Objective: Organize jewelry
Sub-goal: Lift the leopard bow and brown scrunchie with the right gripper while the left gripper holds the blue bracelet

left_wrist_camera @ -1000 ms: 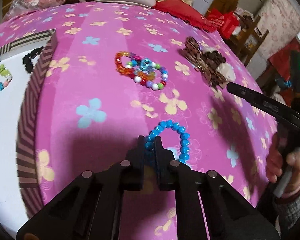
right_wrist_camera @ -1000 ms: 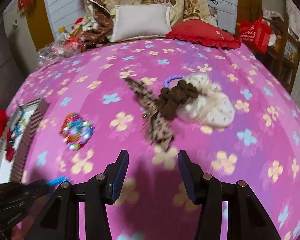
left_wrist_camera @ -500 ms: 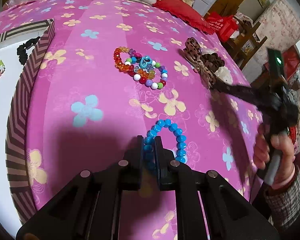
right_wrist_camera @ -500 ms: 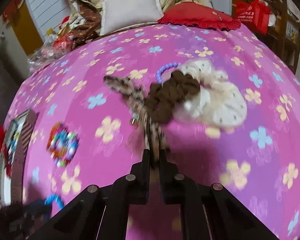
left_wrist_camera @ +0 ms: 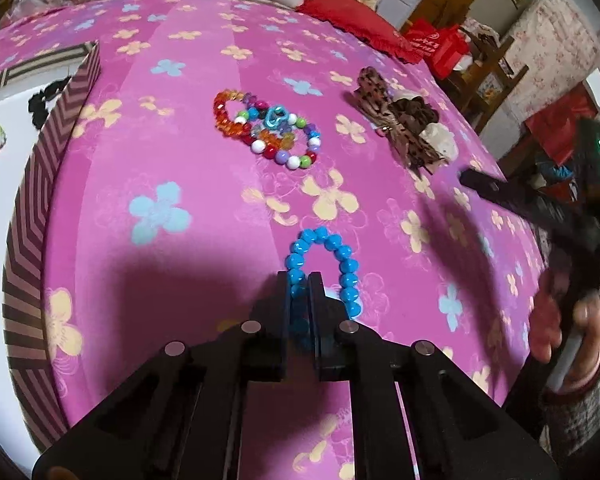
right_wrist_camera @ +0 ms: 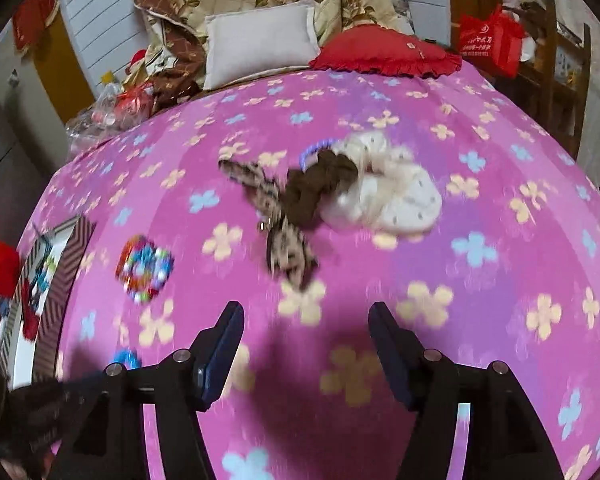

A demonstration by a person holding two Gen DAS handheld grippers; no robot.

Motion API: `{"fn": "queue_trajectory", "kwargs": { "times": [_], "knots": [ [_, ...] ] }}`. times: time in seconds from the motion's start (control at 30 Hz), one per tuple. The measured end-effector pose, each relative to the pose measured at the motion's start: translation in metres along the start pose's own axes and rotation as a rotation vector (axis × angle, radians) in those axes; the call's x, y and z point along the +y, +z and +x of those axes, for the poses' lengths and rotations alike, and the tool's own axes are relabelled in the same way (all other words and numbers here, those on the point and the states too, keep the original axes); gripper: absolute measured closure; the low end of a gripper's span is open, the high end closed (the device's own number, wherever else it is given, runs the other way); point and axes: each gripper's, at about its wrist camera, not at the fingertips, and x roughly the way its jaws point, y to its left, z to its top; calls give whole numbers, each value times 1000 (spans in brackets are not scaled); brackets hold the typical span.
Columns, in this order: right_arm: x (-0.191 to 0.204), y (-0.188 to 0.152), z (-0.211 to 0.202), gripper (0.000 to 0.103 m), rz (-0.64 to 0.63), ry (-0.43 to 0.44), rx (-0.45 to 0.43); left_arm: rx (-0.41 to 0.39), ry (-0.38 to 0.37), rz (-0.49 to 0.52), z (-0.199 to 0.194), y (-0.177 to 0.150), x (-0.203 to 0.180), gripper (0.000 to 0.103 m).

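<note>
Clearly, in the left wrist view the left gripper has its jaws clenched on the near side of the blue bead bracelet, a light, slippery loop lying on the pink bedspread right of the striped box. From the right wrist view, the right gripper has its jaws opening with nothing between them, near the soft leopard-print bow, best pinched at its knotted middle.

A bright pink bedspread printed with yellow and blue flowers. A turquoise bead bracelet. Multicoloured bead bracelets in red, orange, white, green. A leopard-spotted brown bow, cream scrunchie, brown-striped box.
</note>
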Motion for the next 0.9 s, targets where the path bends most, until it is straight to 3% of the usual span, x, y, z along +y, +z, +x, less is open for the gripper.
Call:
{"fn": "queue_trajectory", "kwargs": {
  "times": [0.17,0.37,0.4,0.47,0.5,0.53,0.73,0.8,0.9],
  "knots": [
    [4,26,34,41,-12,-30,27,-29,-34,-18,-12,5,6,96],
    [11,51,80,42,10,-43,91,22,-78,-12,0,6,6,96],
    [11,52,84,47,21,-48,94,31,-84,-9,2,5,6,96],
    [11,52,85,72,22,-69,81,32,-88,-3,4,4,4,96],
    [12,52,84,77,17,-60,83,37,-92,-3,5,5,4,95],
    [11,51,83,90,20,-46,85,40,-98,-6,7,5,4,92],
    [9,35,54,94,21,-4,83,34,-110,18,10,3,-4,88],
    [9,27,42,94,5,2,77,32,-112,20,9,4,-6,79],
    [9,11,21,94,-15,14,73,20,-65,53,9,2,-13,79]
  ]
}}
